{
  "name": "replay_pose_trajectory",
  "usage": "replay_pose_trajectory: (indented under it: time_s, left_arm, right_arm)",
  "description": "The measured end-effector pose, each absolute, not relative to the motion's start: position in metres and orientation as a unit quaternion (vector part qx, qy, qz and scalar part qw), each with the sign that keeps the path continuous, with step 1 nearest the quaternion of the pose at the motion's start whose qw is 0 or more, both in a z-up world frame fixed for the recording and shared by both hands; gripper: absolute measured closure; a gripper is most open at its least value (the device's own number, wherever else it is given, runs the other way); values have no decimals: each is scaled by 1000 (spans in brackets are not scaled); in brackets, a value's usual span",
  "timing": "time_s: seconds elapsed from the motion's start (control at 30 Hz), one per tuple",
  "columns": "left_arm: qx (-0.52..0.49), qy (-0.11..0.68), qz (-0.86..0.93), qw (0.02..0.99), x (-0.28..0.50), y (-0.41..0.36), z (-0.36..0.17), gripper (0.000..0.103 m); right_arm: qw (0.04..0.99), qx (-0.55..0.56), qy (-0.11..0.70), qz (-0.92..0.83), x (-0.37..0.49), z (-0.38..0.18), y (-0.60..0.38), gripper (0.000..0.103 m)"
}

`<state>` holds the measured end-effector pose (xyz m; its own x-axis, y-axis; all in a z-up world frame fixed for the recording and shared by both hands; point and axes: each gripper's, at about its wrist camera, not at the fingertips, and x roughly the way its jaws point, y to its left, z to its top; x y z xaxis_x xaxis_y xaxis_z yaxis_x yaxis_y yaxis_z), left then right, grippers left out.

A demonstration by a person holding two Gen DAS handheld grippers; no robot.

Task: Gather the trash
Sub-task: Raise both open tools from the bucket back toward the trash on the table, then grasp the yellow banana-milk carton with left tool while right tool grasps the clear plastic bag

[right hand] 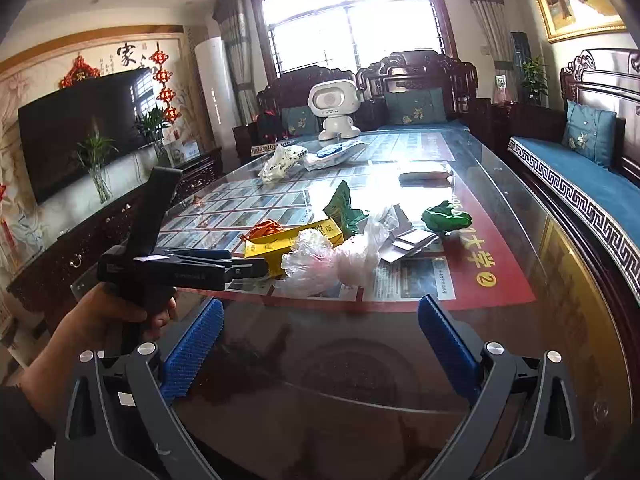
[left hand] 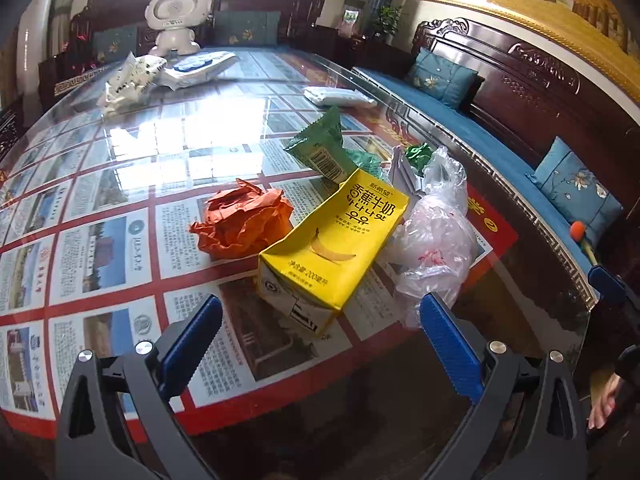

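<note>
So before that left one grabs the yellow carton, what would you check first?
1. Left hand-held gripper open: ok.
2. Yellow carton lined up between its fingers: ok.
3. Carton free of neighbours: not ok, the plastic bag touches it and the orange paper sits close.
4. Right hand-held gripper open and clear: ok.
5. Bin in view: not ok.

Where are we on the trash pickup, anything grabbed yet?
Nothing looks collected: no bin or bag shows. Both grippers are open and empty. The left gripper is lined up on the yellow carton, likely first. Left on the glass table: orange paper, clear plastic bag, green wrapper, green wad. The right gripper hangs back.
</note>
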<state>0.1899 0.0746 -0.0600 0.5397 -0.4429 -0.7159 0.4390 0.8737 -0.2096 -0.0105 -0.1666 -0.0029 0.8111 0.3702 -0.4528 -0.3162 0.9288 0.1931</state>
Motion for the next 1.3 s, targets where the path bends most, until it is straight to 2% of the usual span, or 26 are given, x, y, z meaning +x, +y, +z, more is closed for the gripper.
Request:
replay_pose_trajectory:
  time_s: [0.5,0.53,0.57,0.63,0.7,1.0,1.3]
  left_arm:
    - [53,433,-307,846,228,49,-71,5]
    - [51,433,-308,846,229,48,-71,8]
    - [50,433,-308,846,230,48,-71,15]
    - [51,430,-305,848,231,47,-70,36]
    - [57,428,-307,848,230,45,-69,49]
    - [79,411,-309,854,212,42,-66,54]
    - [53,403,-303,862,202,59,-58,56]
  right_arm:
    - [942,45,277,182,19,-5,-165,9]
    - [942,47,279,183,20,-5,-165,9]
    - [940,49,283,181,22,-6,-166,9]
    - [938,51,291,179,27,-8,-167,9]
    - [937,51,297,178,31,-9,-167,9]
    - [930,52,324,165,59,-12,-162,9]
    - [920,58,358,146,102,-18,-157,9]
